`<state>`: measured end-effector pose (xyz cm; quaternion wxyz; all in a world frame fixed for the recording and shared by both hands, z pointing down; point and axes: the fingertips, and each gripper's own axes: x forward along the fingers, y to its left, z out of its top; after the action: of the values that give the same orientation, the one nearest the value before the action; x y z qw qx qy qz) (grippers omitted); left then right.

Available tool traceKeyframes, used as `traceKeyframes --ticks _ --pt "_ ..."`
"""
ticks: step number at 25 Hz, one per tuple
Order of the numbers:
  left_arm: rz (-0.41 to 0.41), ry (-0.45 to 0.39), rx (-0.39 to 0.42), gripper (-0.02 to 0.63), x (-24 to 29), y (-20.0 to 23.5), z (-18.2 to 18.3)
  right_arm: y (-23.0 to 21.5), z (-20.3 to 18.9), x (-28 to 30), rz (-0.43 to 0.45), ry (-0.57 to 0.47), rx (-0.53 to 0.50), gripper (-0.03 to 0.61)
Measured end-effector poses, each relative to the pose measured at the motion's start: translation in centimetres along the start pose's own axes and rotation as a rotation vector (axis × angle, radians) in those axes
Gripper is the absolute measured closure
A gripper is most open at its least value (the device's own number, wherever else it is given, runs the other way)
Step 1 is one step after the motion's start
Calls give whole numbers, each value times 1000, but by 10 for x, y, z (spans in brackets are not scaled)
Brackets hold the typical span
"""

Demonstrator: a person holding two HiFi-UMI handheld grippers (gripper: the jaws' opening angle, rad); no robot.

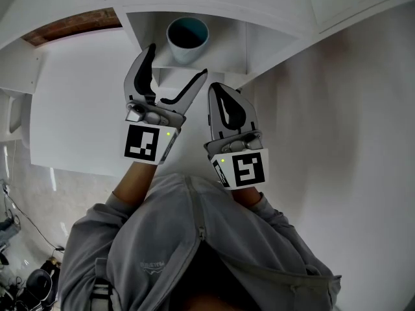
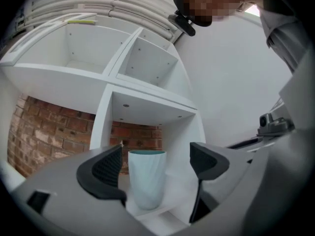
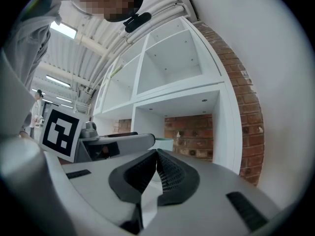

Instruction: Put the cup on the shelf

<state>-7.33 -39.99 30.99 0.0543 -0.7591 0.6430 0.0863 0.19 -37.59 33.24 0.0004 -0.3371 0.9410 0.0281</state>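
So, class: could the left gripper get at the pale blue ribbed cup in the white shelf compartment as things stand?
Probably yes. The left gripper has its jaws wide apart, aimed at the pale blue ribbed cup, which stands upright near the open front of the white shelf compartment, with nothing between.

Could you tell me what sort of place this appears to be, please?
Likely a workshop or studio, not a home: a white cubby shelf stands before a bare brick wall, strip lights hang overhead, and a cup sits in one compartment.
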Motion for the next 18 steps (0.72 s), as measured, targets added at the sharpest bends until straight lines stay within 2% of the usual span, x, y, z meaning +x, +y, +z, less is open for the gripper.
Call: traceKeyframes --ticks 1,2,4,9,13,18 --pt "5 -1 1 192 -5 2 2 2 1 0 -2 -3 -1 551" --pt "14 -5 0 237 -10 5 5 4 3 2 -3 -6 -2 551" --pt "22 -3 -3 372 -21 13 8 10 6 7 -4 -9 -4 551" --pt "-14 40 4 553 -45 10 12 27 17 4 -3 -28 -16 551" --pt "-31 86 17 606 -66 -2 15 39 25 -12 -3 -42 -26 551" --pt "-19 151 13 606 -92 -12 12 50 29 -30 -16 -46 -42 551"
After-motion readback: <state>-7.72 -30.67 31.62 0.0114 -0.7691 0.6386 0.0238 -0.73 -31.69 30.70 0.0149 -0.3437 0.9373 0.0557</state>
